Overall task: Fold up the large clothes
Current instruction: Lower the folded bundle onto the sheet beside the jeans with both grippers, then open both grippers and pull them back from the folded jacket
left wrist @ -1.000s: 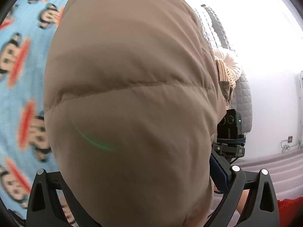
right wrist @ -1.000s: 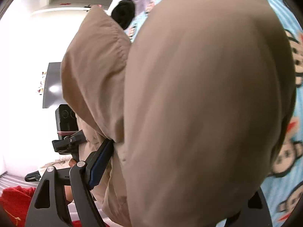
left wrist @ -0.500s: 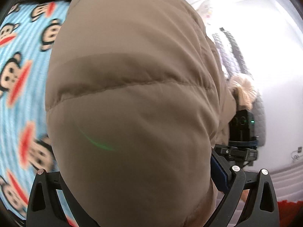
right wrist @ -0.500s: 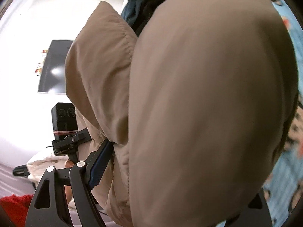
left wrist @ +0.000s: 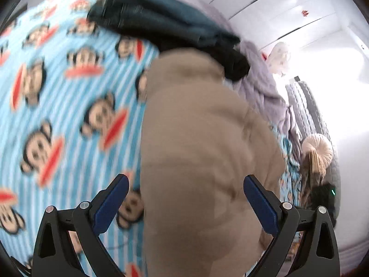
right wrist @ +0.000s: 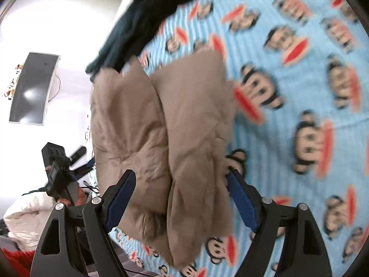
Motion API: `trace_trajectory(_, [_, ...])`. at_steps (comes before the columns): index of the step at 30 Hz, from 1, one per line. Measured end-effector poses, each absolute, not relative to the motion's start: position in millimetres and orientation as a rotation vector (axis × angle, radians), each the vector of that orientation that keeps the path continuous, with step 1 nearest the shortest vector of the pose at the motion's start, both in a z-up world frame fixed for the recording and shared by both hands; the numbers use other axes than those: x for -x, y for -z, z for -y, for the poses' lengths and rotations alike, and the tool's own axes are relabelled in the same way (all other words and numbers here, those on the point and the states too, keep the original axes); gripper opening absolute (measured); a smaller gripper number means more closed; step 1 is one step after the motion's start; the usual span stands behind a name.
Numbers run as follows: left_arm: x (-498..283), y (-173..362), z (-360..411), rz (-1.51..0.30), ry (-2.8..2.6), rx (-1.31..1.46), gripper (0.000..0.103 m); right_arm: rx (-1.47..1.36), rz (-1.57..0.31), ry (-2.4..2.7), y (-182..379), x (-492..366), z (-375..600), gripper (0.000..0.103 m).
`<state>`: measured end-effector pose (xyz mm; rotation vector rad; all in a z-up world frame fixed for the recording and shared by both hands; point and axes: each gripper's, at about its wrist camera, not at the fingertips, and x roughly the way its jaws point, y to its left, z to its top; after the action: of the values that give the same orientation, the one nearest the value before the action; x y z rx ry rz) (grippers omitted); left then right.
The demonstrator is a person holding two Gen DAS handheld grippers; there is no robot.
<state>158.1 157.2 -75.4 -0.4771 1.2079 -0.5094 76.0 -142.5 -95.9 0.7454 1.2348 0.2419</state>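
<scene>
Both fisheye views are motion-blurred: monkey-print bedsheet [left wrist: 69, 106] smeared, tan puffer jacket [left wrist: 203, 161] soft, seams barely readable. Dark folded clothes [left wrist: 166, 23] streaked too. Strong daylight blows out the white wall [left wrist: 346, 92] at the right of the left wrist view and the upper left of the right wrist view [right wrist: 57, 23]; detail lost there. Wall TV [right wrist: 32, 87] shows a glare spot. Black vignette at the corners, heavy barrel distortion at the edges. Blue finger pads [right wrist: 120, 196] fairly sharp. Shadows soft, diffuse.
</scene>
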Motion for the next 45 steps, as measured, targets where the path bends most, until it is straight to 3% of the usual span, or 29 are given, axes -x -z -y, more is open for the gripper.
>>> trace_trajectory(3, [-201.4,64.1,-146.7,-1.193,0.532,0.355,0.100,-0.710,-1.177,-0.278,62.7,-67.6,132.2,0.041])
trace_trajectory(7, [-213.6,83.7,-106.5,-1.244,0.443,0.080,0.100,-0.578,-1.171,-0.344,50.9,-79.4,91.5,0.039])
trace_trajectory(12, [-203.6,106.6,-87.4,-1.214,0.395,0.010,0.102,-0.422,-1.314,-0.201,102.3,-65.7,65.3,0.039])
trace_trajectory(16, [-198.5,109.1,-81.4,-1.198,0.400,-0.025,0.102,-0.550,-1.347,-0.188,143.8,-60.2,82.6,0.039])
trace_trajectory(28, [-192.7,98.7,-86.9,-1.222,0.378,-0.010,0.102,-0.544,-1.375,-0.167,162.8,-67.5,82.4,0.043])
trace_trajectory(38, [-147.9,68.0,-122.9,-1.223,0.312,0.045,0.102,-0.492,-1.394,-0.117,139.2,-69.9,67.8,0.049])
trace_trajectory(40, [-134.8,60.8,-128.1,-1.207,0.290,0.032,0.102,-0.480,-1.390,-0.112,135.9,-68.8,66.0,0.053])
trace_trajectory(45, [-108.4,47.3,-139.3,-1.196,0.208,-0.005,0.102,-0.455,-1.357,-0.110,111.2,-57.6,58.1,0.076])
